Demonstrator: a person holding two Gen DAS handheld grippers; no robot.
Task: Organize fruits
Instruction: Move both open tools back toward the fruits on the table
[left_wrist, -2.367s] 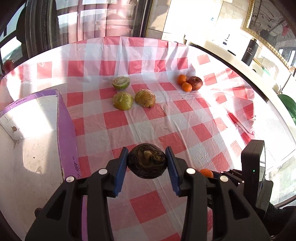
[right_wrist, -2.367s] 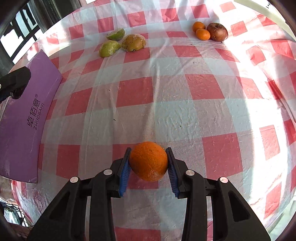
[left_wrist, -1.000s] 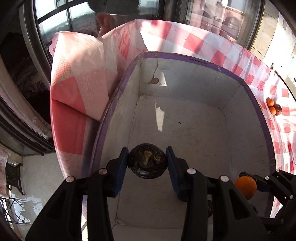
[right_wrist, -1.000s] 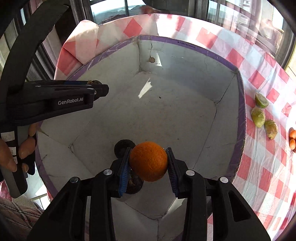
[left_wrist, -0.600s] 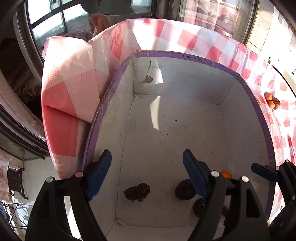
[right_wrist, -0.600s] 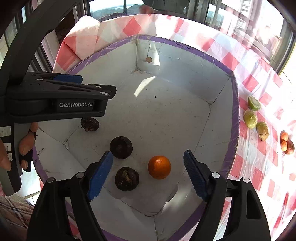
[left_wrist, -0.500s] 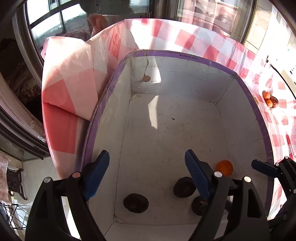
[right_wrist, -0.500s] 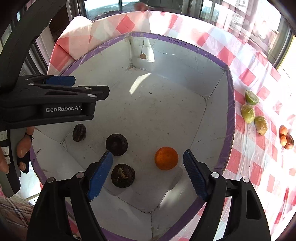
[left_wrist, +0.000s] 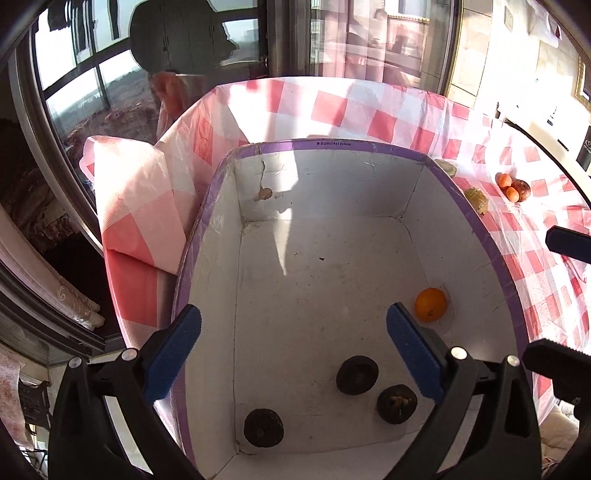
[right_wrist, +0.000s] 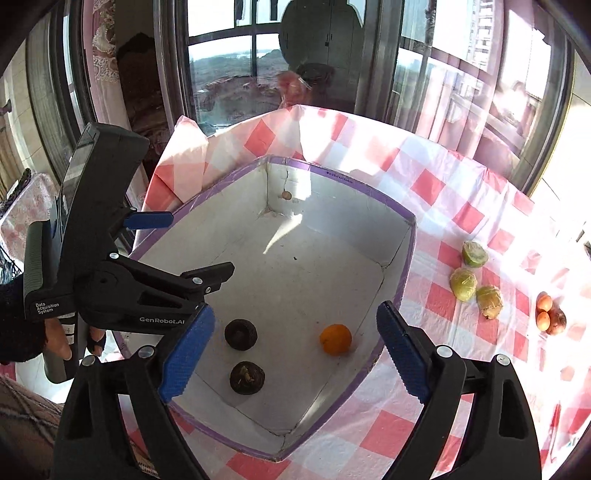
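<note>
A white box with a purple rim (left_wrist: 332, 144) (right_wrist: 410, 251) stands on the checked tablecloth. Inside lie an orange (left_wrist: 430, 304) (right_wrist: 335, 339) and three dark brown fruits (left_wrist: 357, 374) (left_wrist: 396, 398) (left_wrist: 263, 427); two of them show in the right wrist view (right_wrist: 241, 333) (right_wrist: 246, 377). My left gripper (left_wrist: 293, 356) is open and empty above the box's near left part. My right gripper (right_wrist: 291, 354) is open and empty above the box's near edge. The left gripper's body (right_wrist: 110, 280) shows at the left of the right wrist view.
On the cloth right of the box lie three greenish-yellow fruits (right_wrist: 474, 254) (right_wrist: 463, 283) (right_wrist: 489, 301), then two small oranges (right_wrist: 543, 310) and a dark red fruit (right_wrist: 557, 316). Windows and the folded-up cloth edge (left_wrist: 136, 206) lie behind the box.
Both grippers opened and dropped their fruit into the box: the dark fruit from the left, the orange from the right. Since then both have risen and pulled back from the box.
</note>
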